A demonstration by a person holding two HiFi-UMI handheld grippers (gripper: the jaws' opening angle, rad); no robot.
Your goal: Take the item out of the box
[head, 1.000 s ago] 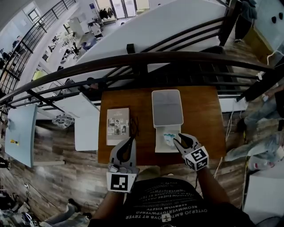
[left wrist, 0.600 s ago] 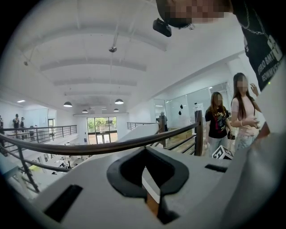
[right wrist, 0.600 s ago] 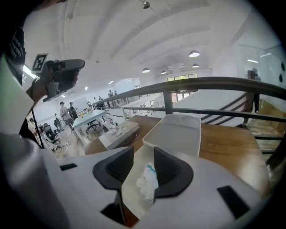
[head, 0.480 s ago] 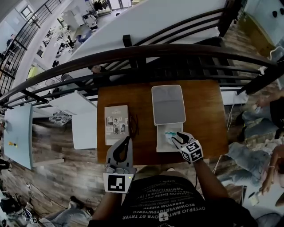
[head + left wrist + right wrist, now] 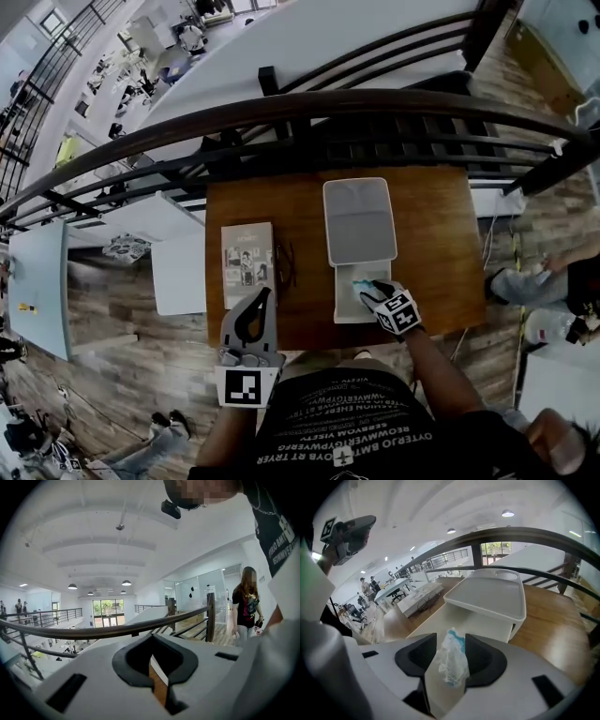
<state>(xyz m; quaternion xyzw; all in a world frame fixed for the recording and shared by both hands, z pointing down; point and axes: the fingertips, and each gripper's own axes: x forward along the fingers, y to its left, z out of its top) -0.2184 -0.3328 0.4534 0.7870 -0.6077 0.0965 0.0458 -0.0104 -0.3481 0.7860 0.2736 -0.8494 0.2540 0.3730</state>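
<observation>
A white box base [image 5: 345, 307] sits near the front edge of the brown table [image 5: 431, 244], its lid [image 5: 358, 221] lying just behind it. Inside the base lies a crumpled clear packet with teal print [image 5: 354, 283]. My right gripper [image 5: 367, 289] reaches down into the base. In the right gripper view the packet [image 5: 452, 660] stands between the jaws of the right gripper [image 5: 446, 656], which have just been opening and do not press on it. My left gripper [image 5: 263, 295] hovers over the front left of the table, shut and empty, its tips meeting in the left gripper view [image 5: 151, 637].
A grey booklet [image 5: 248, 263] and a dark pair of glasses [image 5: 284, 265] lie left of the box. A dark railing [image 5: 356, 112] runs along the table's far edge. A person [image 5: 246, 604] stands off to the right. The box lid [image 5: 487, 597] rises just beyond the packet.
My right gripper has dropped into the box base, so its jaws now straddle the packet. The left gripper has slid a little back toward me.
</observation>
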